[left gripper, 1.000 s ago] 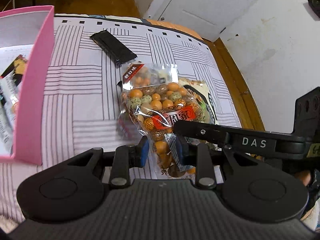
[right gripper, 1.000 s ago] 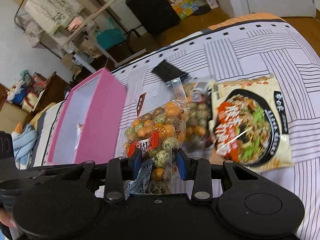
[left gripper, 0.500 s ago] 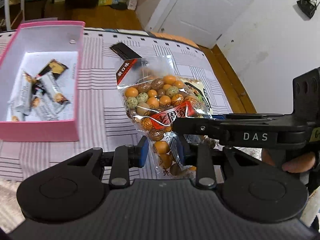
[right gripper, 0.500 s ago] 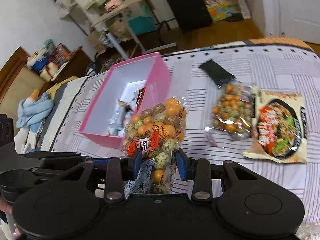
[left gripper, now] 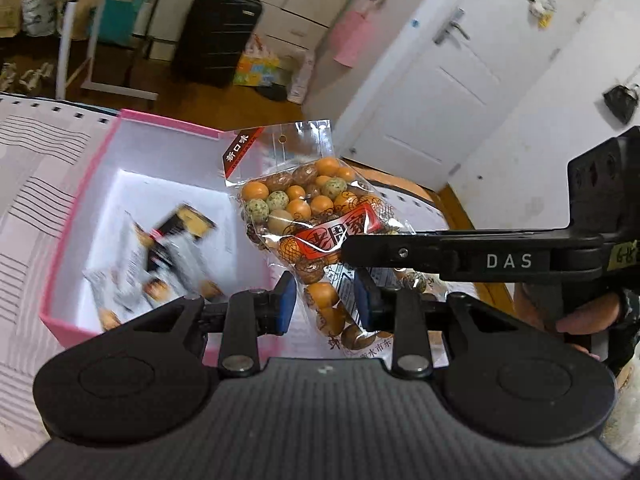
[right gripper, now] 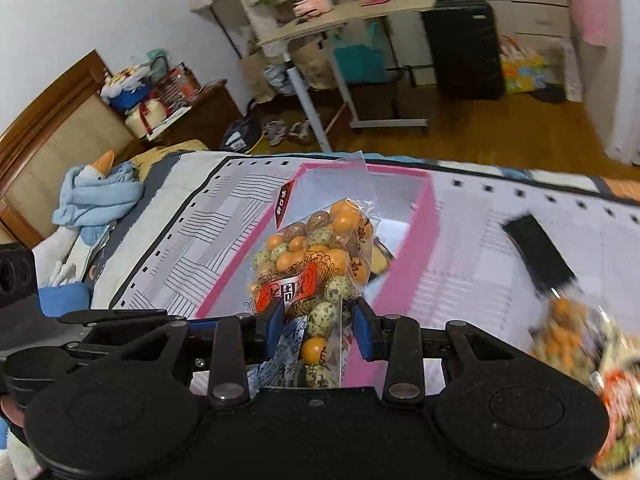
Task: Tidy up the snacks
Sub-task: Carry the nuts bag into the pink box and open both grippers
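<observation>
A: In the left wrist view, what is the left gripper [left gripper: 324, 306] doing?

B: It is gripping the lower end of a clear plastic bag of orange, green and brown coated nuts [left gripper: 310, 216] with a red label. Its blue pads are standing only a little apart and pressing on the bag from both sides. The bag is hanging in the air above the near right part of an open pink cardboard box [left gripper: 60, 248] with a white inside.

A: Is anything lying in that box?

B: Blurred small white and black snack packets [left gripper: 160, 264] are lying on its floor. The other tool's black finger is crossing in front of the bag from the right, with a hand [left gripper: 576, 312] holding it.

A: And the right wrist view?

B: The right gripper [right gripper: 320, 330] is also clamping the same bag [right gripper: 316, 256], its jaws narrow on the bag's bottom. The bag is hovering over the pink box [right gripper: 416, 256], which is sitting on a striped white bedspread [right gripper: 472, 264]. A flat black packet [right gripper: 538, 254] is lying right of the box, and another blurred bag of nuts [right gripper: 568, 328] is lying nearer, at the right edge.
</observation>
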### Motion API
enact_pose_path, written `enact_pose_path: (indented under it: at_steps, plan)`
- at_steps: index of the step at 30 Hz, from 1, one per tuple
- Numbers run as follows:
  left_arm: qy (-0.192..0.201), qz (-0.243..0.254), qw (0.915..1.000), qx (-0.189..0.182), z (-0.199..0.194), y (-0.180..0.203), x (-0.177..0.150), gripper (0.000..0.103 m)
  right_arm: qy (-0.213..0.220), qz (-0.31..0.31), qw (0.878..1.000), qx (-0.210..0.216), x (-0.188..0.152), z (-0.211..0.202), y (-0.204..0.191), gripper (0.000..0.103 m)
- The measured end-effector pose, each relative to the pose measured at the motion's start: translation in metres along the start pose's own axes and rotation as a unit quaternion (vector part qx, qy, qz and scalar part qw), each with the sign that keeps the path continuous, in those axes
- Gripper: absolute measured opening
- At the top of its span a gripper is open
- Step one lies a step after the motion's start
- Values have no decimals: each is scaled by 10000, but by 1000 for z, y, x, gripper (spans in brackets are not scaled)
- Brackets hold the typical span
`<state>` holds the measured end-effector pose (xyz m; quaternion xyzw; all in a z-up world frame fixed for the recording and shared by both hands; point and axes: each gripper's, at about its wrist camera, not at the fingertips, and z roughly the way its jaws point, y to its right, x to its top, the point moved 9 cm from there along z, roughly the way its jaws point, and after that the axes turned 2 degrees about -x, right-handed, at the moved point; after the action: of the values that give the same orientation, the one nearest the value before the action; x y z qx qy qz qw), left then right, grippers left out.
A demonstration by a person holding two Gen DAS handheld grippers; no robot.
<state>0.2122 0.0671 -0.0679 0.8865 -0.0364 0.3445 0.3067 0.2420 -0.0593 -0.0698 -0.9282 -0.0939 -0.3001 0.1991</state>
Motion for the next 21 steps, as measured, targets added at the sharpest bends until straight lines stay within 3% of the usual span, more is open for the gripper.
enact_pose_path:
  at_steps: [4, 10, 15, 21]
  plan:
    - [14, -68, 9998, 163, 19, -42, 17, 29, -118, -150, 9998, 1, 17, 44, 1, 42]
    - [-130, -591, 9979, 216, 65, -103, 28, 29, -387, -423, 9983, -102, 26, 98, 9, 42]
    - [-242, -617, 9969, 422, 85, -125, 18, 28, -490, -270, 9984, -60, 14, 122, 16, 42]
    - [-374, -1003, 9933, 426, 102, -142, 17, 29, -561, -243, 9978, -252, 15, 132, 23, 46]
